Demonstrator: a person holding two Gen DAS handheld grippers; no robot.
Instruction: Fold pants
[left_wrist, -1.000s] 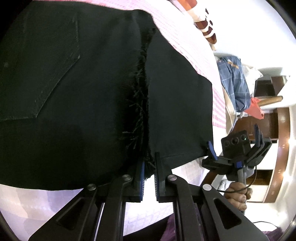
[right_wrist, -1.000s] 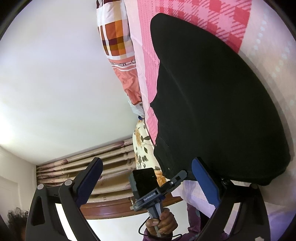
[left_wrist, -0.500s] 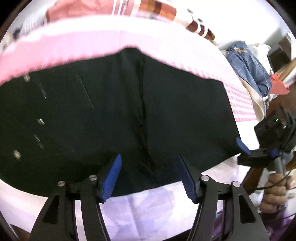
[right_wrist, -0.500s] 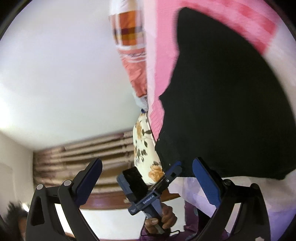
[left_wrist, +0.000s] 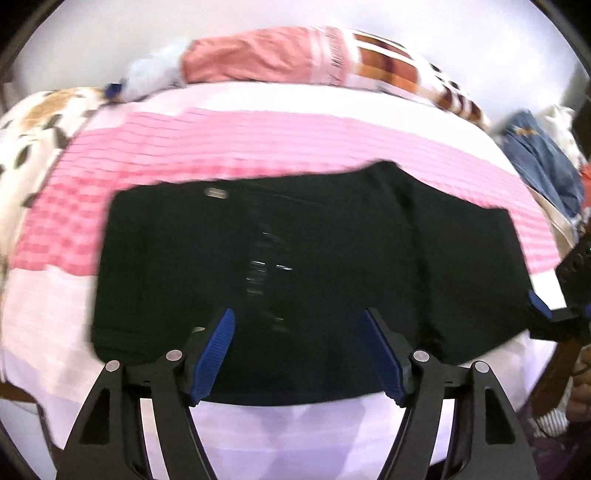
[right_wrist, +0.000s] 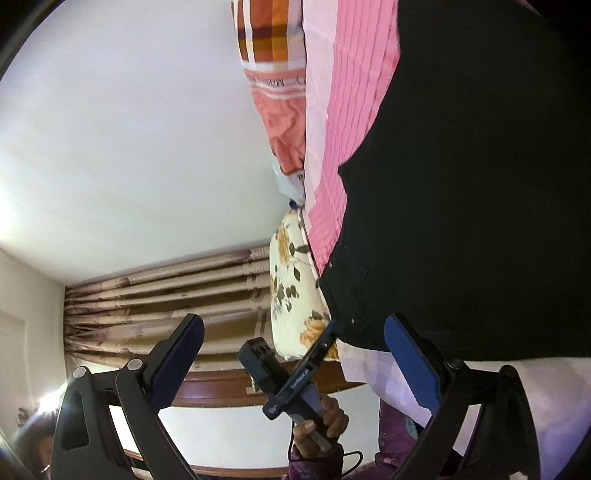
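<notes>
While left tongs (left_wrist: 299, 354) open empty, pants (left_wrist: 295, 266) lie flat; right tongs (right_wrist: 295, 347) gape empty.

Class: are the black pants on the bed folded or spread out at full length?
Folded. The black pants lie as a compact rectangle on the pink bedspread, legs doubled over.

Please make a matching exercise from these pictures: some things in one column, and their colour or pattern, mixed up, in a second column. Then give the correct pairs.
Things:
1. pants
2. bedsheet
3. pillow
4. left gripper pads

Colour or pattern:
A. white with orange flowers
B. blue
C. black
D. pink and white checks

Pairs: 1-C, 2-D, 3-A, 4-B. The pants lie folded flat on the bedsheet, the pillow sits at the bed's end near the curtain, and the left gripper's jaws are opening above the pants with nothing between them.
</notes>
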